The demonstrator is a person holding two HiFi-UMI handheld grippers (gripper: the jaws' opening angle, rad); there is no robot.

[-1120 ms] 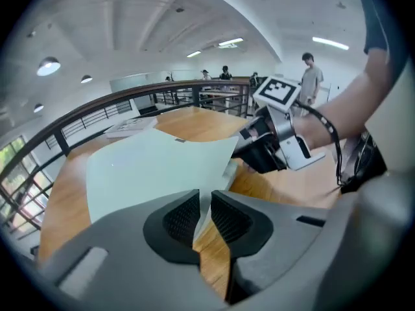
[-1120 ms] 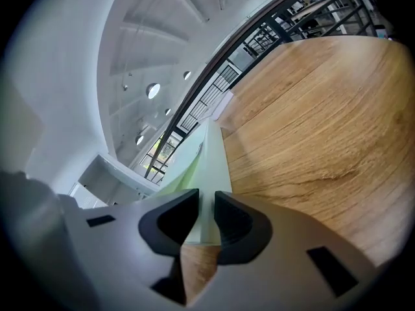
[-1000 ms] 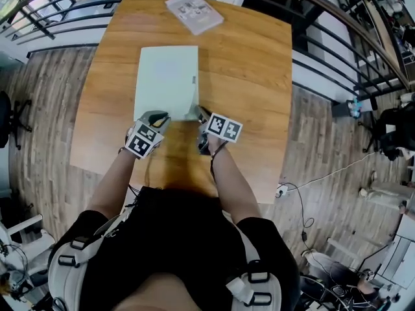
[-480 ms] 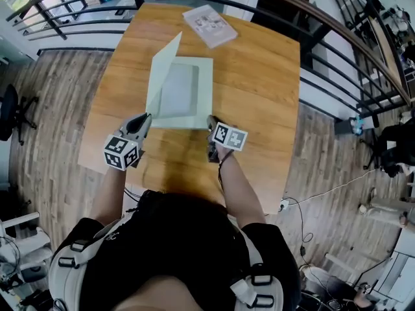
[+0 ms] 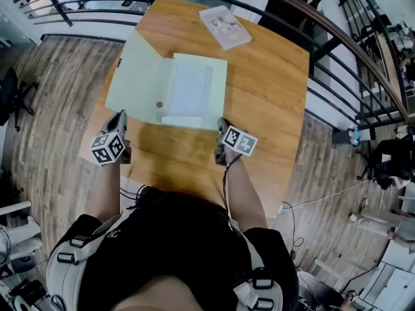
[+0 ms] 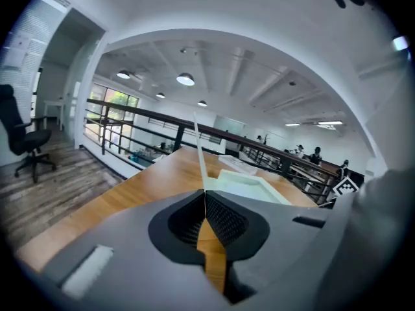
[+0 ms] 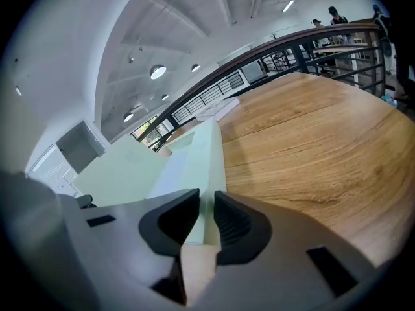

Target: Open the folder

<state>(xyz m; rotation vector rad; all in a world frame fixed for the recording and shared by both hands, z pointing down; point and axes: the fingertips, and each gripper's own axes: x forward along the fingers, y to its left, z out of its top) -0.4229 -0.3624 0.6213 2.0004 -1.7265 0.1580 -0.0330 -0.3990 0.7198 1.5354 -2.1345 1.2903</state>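
Presently: folder (image 5: pixel 193 86), light stiff card, likely slippery. Left gripper (image 6: pixel 205 198) pinched shut on cover (image 5: pixel 137 76) edge, 7 o'clock; right gripper (image 7: pixel 206 207) clamps base corner, 5 o'clock.

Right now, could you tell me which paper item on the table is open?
The pale green folder on the near side, its cover swung out leftward; the booklet at the far edge lies closed.

Matt pale-green folder (image 5: pixel 139 83) on smooth wooden table (image 5: pixel 259 109).
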